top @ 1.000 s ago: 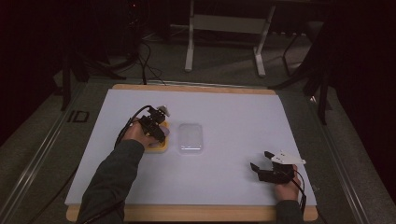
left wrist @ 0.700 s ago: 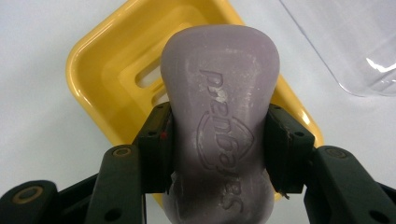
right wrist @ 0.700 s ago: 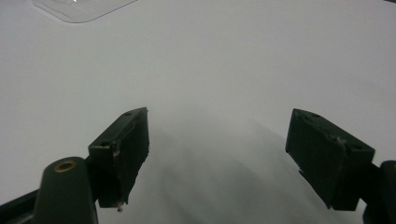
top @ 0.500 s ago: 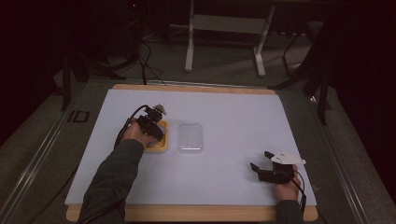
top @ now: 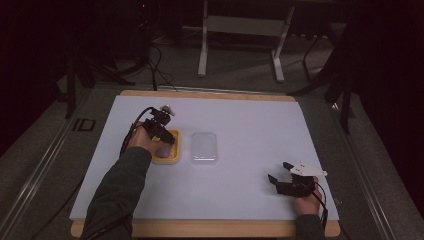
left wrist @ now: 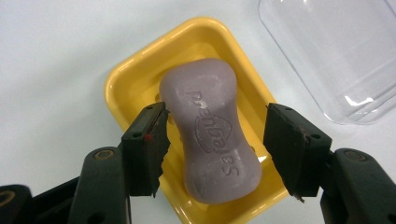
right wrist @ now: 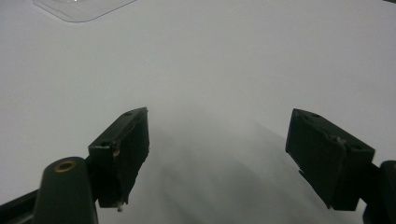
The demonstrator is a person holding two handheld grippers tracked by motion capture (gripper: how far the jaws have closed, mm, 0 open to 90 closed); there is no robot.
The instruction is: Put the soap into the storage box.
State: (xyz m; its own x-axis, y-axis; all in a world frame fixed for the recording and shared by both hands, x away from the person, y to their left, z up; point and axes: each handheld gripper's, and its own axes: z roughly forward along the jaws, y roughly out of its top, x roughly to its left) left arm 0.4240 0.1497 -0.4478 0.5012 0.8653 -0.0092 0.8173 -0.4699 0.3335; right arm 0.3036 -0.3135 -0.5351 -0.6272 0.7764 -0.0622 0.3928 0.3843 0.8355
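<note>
Where the dim room falls away into shadow beyond the table, a grey floor carries the white legs of a stand and loose dark cables, with a metal rail running along the table's left side. The wooden table shows as a pale edge around a large white mat, which covers nearly the whole top and lies bare over most of its right half. Near the mat's middle a clear plastic lid lies flat, just beside the yellow soap dish and not touching it; in the left gripper view the clear plastic lid sits off to the upper right of the yellow soap dish, leaving the way to the dish unblocked. The purple soap bar lies inside the dish, embossed lettering upward. The left gripper hangs over the dish with its jaws having just been opening; they now stand released on either side of the bar, a gap showing at each pad, so nothing is grasped. The right gripper rests well apart near the mat's lower right corner, and in the right gripper view the right gripper has its jaws spread wide over bare mat, holding nothing.
</note>
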